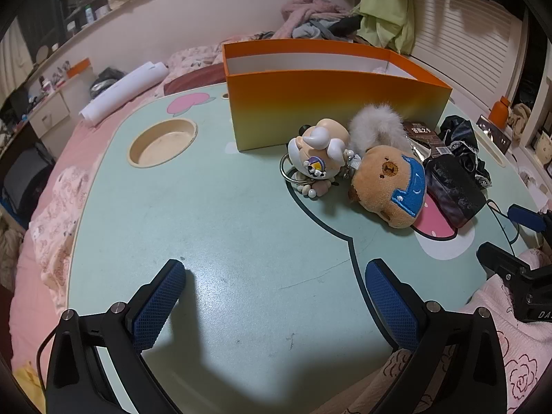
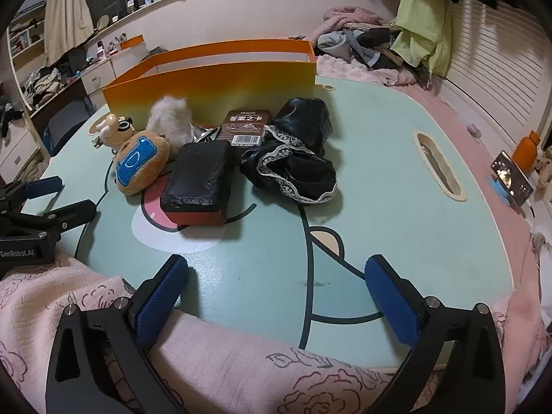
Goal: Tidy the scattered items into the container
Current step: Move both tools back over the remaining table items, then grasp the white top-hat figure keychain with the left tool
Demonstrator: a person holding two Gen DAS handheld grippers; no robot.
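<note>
An orange box, open at the top, stands at the back of the mint-green table. In front of it lie a figurine keychain, a white fluffy pompom, a brown plush with a blue patch, a black block, a brown card pack and a black lace-trimmed cloth. My left gripper is open over bare tabletop, short of the toys. My right gripper is open at the table's near edge, short of the black block. Neither holds anything.
The table rests on pink flowered bedding. It has a round cup recess at the left and a long slot at the right. An orange bottle stands far right; piled clothes lie behind the box.
</note>
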